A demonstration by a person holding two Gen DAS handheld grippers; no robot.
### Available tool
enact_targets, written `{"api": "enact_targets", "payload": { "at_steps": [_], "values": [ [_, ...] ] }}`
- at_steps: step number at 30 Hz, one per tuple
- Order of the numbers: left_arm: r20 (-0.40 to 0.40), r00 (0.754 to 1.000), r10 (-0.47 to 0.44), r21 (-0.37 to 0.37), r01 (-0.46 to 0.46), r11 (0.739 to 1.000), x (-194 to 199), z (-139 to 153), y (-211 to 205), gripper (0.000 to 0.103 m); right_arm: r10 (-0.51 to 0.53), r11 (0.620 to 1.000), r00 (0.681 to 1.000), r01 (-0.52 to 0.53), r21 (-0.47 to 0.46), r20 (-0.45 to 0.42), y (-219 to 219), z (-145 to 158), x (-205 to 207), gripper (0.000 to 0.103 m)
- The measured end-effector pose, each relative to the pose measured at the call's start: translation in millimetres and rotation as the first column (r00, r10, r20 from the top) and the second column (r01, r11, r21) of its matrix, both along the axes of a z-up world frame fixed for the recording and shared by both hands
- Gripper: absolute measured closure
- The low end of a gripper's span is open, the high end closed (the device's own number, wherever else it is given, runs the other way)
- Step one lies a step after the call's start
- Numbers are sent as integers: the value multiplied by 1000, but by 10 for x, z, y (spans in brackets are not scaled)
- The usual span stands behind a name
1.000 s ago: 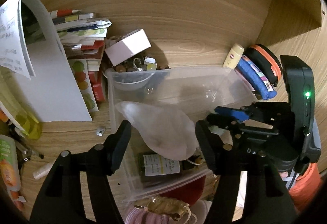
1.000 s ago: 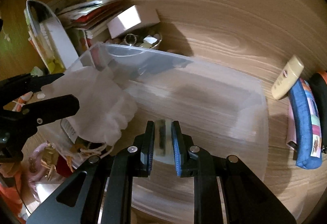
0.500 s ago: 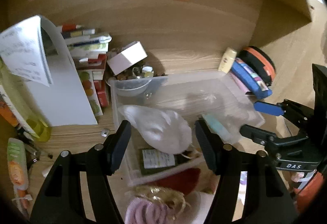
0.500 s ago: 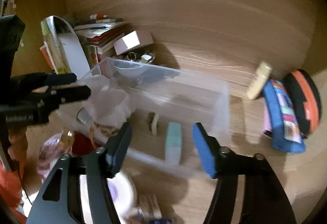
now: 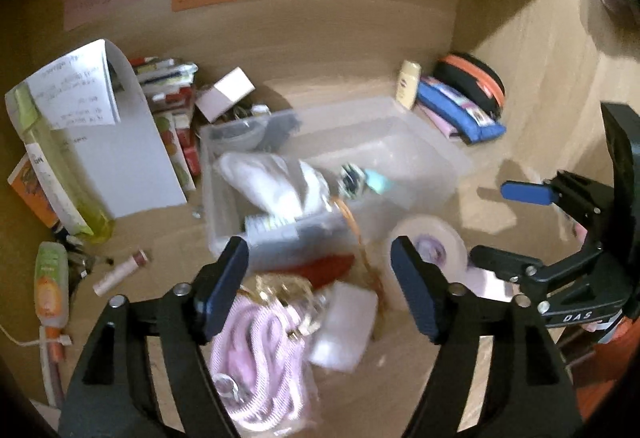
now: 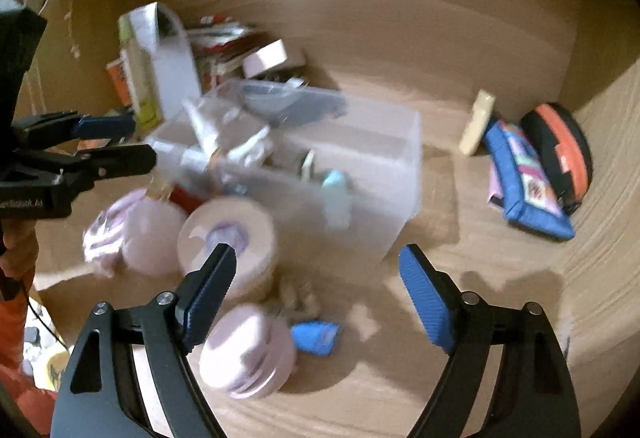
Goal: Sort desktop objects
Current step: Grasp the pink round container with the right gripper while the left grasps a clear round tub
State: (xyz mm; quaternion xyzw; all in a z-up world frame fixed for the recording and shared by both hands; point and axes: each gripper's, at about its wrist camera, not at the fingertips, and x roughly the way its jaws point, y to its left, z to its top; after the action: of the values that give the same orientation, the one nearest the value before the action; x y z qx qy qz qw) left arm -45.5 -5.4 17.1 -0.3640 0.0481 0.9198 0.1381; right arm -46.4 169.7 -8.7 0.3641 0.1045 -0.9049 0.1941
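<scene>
At left, the left gripper (image 5: pixel 318 280) has just opened, empty, above the pink cord (image 5: pixel 260 350). Bin (image 5: pixel 420 142) stands centre. Right gripper (image 6: pixel 316 290), jaws just spread, holds nothing; approach the tape roll (image 6: pixel 228 242) squarely.

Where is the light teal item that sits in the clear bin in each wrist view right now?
Left wrist: the teal item lies mid-frame inside the clear bin, right of the white pouch.
Right wrist: the teal item is just left of centre, behind the bin's near wall.
Shared landmark: the blue pencil case against the back wall, right of the bin.
</scene>
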Motion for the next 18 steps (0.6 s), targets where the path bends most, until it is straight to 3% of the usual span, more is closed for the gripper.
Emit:
{"api": "enact_targets", "payload": {
  "at_steps": [9, 15, 18],
  "values": [
    [89, 996, 27, 6, -28, 1000, 195, -311, 6, 29, 98, 995, 993, -97, -19, 71, -158, -289, 236, 21],
    [107, 994, 34, 64, -41, 997, 300, -352, -132, 29, 141, 990, 981, -138, -30, 130, -157, -463, 284, 21],
    [108, 994, 26, 50, -32, 998, 309, -370, -90, 34, 148, 989, 978, -144, -39, 149, -156, -516, 276, 22]
  ]
}}
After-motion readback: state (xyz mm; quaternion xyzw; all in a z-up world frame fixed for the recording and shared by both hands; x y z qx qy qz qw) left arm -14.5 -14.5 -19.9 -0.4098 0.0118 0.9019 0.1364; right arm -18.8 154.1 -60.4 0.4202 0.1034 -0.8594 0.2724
